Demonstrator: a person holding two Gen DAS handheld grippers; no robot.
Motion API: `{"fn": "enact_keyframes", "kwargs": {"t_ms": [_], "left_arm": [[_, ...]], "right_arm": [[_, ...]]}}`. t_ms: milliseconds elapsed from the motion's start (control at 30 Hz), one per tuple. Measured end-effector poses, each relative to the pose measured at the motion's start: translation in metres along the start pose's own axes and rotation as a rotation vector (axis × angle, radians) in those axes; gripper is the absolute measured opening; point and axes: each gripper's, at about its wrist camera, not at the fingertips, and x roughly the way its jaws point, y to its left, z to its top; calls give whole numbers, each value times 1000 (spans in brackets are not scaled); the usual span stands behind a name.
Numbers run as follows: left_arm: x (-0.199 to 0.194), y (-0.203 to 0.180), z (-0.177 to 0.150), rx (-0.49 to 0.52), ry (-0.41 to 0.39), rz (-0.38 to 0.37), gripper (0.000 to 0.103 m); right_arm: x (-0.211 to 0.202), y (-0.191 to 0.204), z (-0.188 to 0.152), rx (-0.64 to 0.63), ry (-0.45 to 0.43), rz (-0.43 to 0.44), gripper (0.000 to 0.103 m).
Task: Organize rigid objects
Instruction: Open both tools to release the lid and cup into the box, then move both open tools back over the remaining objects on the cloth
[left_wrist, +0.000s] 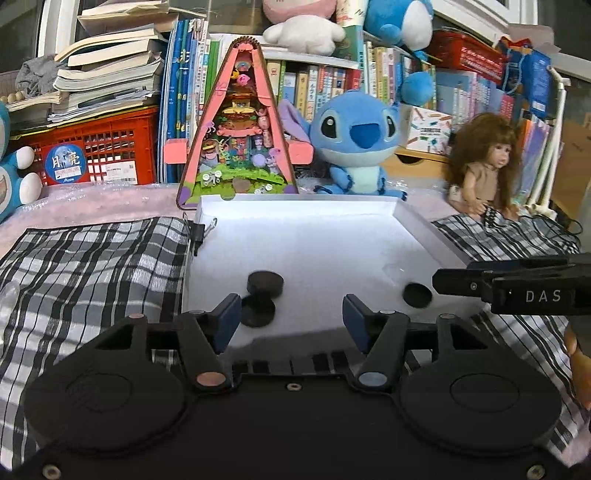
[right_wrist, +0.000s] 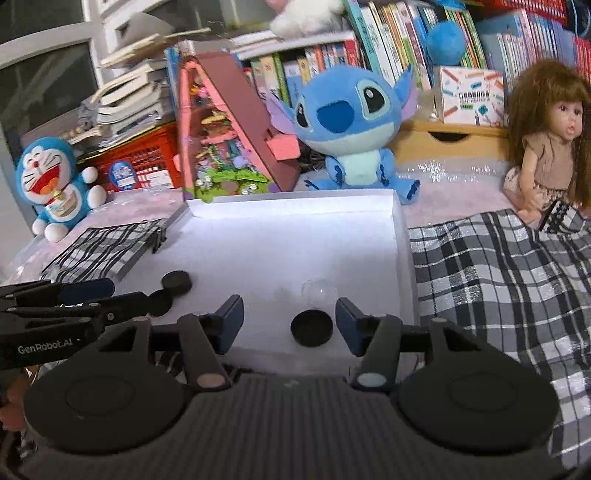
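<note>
Three small black discs (left_wrist: 265, 283) sitting in the white tray (left_wrist: 417, 225), two overlapping near its left edge, one (right_wrist: 312, 328) toward the right. Both sets of jaws spread wide, holding nothing. Probably light, stiff and a bit slick, so best pinched across the rim.

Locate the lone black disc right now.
The lone disc lies in the white tray, near its right wall, just ahead of the open right gripper; the other two discs overlap toward the tray's left.
</note>
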Motion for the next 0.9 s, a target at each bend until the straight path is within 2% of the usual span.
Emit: {"fn": "enact_keyframes", "kwargs": {"t_ms": [367,500,900], "left_arm": [[-38,-13,-30,47,-15,-38,68],[-46,-16,-39,63,-17,-46,73],[-71,-19,-72,77,-29,-60,76]], "right_arm": [[-35,19,-26,-96,-48,24,84],[-44,27,-36,-135,-61,23,85],[-63,31,-63,-140,-54,40,87]]}}
